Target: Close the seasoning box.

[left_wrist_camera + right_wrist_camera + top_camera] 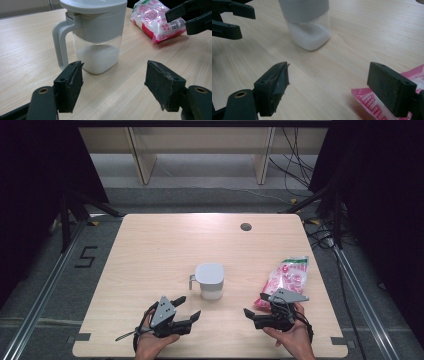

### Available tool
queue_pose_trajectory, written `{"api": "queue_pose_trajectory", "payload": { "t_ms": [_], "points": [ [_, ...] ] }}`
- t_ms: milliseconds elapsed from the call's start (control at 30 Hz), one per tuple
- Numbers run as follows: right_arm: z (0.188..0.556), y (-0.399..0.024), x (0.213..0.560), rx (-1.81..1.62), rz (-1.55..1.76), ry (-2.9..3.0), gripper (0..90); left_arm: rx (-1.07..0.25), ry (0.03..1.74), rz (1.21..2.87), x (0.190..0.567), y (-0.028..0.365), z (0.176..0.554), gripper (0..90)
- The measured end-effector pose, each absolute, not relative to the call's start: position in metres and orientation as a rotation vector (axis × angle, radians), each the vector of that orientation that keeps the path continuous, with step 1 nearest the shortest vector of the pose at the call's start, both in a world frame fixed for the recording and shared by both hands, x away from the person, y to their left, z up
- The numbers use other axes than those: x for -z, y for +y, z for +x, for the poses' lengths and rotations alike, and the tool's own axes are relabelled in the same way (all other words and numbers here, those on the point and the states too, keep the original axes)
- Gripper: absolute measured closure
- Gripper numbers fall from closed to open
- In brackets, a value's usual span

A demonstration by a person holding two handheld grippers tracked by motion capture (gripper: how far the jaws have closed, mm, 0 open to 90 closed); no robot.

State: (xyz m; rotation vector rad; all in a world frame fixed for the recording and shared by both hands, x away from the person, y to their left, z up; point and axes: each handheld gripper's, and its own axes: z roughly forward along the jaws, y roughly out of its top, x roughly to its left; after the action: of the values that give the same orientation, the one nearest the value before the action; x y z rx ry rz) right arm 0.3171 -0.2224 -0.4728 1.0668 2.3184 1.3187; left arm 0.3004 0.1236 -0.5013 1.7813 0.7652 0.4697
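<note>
A clear jug with a grey lid and handle (210, 281) (93, 35) (308, 22) stands upright mid-table, partly filled with white granules. A pink and white bag of the same kind of granules (286, 278) (157, 21) (387, 105) lies to its right. My left gripper (187, 307) (113, 82) is open, low over the table just in front and left of the jug. My right gripper (255, 305) (328, 87) is open too, hovering beside the near end of the bag, with one jaw over its corner. Neither holds anything.
The light wooden table (165, 250) has a small grey cable hole (245, 226) near its far edge. Black curtains and metal stands flank the table, and cables lie on the floor at the back right.
</note>
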Motion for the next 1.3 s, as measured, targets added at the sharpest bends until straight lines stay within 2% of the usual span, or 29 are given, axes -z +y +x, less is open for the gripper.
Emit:
{"api": "queue_pose_trajectory", "payload": {
  "t_ms": [800,967,1267,1300],
  "points": [
    [0.297,-0.223,0.488,-1.236,1.031,2.408,17.0,-0.467,0.797,1.790,0.504,0.118,0.294,28.1],
    [0.294,-0.224,0.488,-1.226,1.047,2.403,17.0,-0.492,0.748,1.805,0.503,0.120,0.296,28.0],
    [0.293,-0.225,0.488,-1.220,1.067,2.397,17.0,-0.466,0.800,1.785,0.504,0.119,0.294,27.9],
    [0.294,-0.225,0.488,-1.218,1.066,2.397,17.0,-0.483,0.765,1.801,0.503,0.121,0.296,27.9]
  ]
}}
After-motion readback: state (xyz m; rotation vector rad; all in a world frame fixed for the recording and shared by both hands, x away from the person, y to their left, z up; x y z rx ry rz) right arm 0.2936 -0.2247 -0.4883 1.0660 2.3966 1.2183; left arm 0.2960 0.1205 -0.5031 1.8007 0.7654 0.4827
